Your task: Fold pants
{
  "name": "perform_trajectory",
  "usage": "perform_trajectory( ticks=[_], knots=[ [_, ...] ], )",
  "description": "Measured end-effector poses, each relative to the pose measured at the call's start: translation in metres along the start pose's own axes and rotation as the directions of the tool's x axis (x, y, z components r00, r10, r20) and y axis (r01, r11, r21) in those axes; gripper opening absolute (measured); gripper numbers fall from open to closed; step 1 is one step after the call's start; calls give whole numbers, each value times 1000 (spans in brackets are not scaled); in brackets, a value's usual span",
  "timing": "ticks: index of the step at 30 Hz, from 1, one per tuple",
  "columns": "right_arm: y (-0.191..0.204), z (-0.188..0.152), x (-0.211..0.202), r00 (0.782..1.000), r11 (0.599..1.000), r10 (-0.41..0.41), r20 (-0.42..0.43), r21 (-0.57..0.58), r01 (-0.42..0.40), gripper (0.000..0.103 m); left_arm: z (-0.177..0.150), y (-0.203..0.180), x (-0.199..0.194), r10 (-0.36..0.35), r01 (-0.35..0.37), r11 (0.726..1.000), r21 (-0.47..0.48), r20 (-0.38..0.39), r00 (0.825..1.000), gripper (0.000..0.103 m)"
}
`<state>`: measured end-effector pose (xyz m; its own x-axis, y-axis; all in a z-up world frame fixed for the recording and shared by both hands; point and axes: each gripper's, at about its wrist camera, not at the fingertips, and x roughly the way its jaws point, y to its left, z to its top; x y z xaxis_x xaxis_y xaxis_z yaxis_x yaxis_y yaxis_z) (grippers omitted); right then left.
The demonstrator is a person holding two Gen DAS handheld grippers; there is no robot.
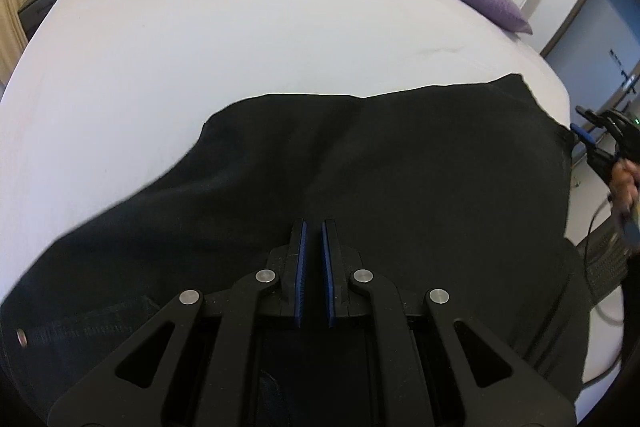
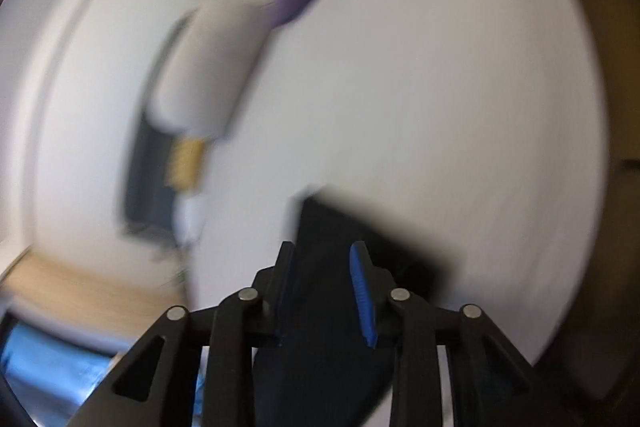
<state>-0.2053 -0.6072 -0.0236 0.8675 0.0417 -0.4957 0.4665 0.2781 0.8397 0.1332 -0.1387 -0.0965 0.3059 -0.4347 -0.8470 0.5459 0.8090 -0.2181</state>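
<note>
Lying flat on bed (image 1: 240, 47), black pants (image 1: 360, 167), long axis crosswise

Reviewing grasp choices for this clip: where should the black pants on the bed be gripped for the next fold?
Probably the far right corner of the pants, coming from the right bed edge, where the right gripper sits. The cloth lies flat there, its hem exposed on the sheet, so jaws can slide under one edge.

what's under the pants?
The black pants lie on the white bed sheet, which shows on the far and left sides. Whatever lies beneath the fabric itself is covered and cannot be seen.
</note>
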Motion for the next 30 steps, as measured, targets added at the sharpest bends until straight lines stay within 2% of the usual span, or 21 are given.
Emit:
perform_trajectory(
  ticks=[1,2,3,5,7,8,9,10,13,15,17,19,20,21,22,24,25,26,27,30],
  knots=[
    [13,-16,6,997,998,66,-47,-20,-67,41,-2,-3,-1,-10,10,1000,2,5,1000,7],
    [14,-21,4,992,995,93,-79,-33,-96,45,-2,-7,-1,-15,15,1000,13,5,1000,7],
    [29,-37,20,980,989,123,-153,-60,-134,50,-1,-11,0,-17,17,1000,23,0,1000,7],
    [41,-56,48,960,983,130,-249,-93,-158,50,-3,-17,6,-16,16,999,34,-16,1000,7],
    [27,-60,78,949,996,55,-309,-50,-74,46,-8,-10,6,-14,15,999,29,-19,1000,7],
    [20,-62,85,948,999,23,-317,-26,-33,36,-11,-7,5,-20,21,1000,20,-14,1000,7],
    [8,-63,91,953,1000,-6,-303,2,7,7,-16,-5,4,-25,25,1000,11,-11,1000,7],
    [-6,-57,86,959,999,-25,-281,16,31,0,-20,-1,2,-27,27,1000,-1,-9,1000,7],
    [-37,-30,56,985,997,-43,-170,52,52,0,-37,15,-8,-31,31,999,-36,0,1000,7],
    [-44,-9,32,991,991,-110,-75,71,115,0,-48,23,-12,-33,33,998,-56,5,999,7],
    [-36,21,14,979,978,-202,3,43,202,3,-58,36,-22,-14,14,998,-65,4,1000,7],
    [-36,34,-16,968,969,-247,43,7,247,52,-65,46,-37,-17,18,996,-82,18,1000,7],
    [-28,32,-24,966,968,-250,66,-13,251,57,-69,49,-46,34,-32,996,-85,18,999,7],
    [-19,34,-33,968,970,-235,89,-37,239,61,-68,51,-52,71,-70,994,-80,17,997,7],
    [-12,35,-37,972,974,-215,92,-53,220,63,-66,53,-59,76,-74,994,-77,28,997,7],
    [-5,27,-48,984,984,-154,90,-72,161,69,-49,52,-64,54,-49,994,-96,55,997,7],
    [-13,19,-65,987,987,-135,87,-70,141,70,-41,52,-65,19,-12,995,-102,64,998,7],
    [-8,12,-54,992,992,-105,77,-63,110,70,-28,49,-63,-27,33,995,-93,72,997,7],
    [-5,-12,-48,994,994,-87,68,-58,91,70,-18,44,-59,-57,64,995,-83,80,995,7],
    [-22,-20,-41,997,997,-74,31,18,74,70,28,4,-21,-194,196,980,-25,86,977,7]
  ],
)
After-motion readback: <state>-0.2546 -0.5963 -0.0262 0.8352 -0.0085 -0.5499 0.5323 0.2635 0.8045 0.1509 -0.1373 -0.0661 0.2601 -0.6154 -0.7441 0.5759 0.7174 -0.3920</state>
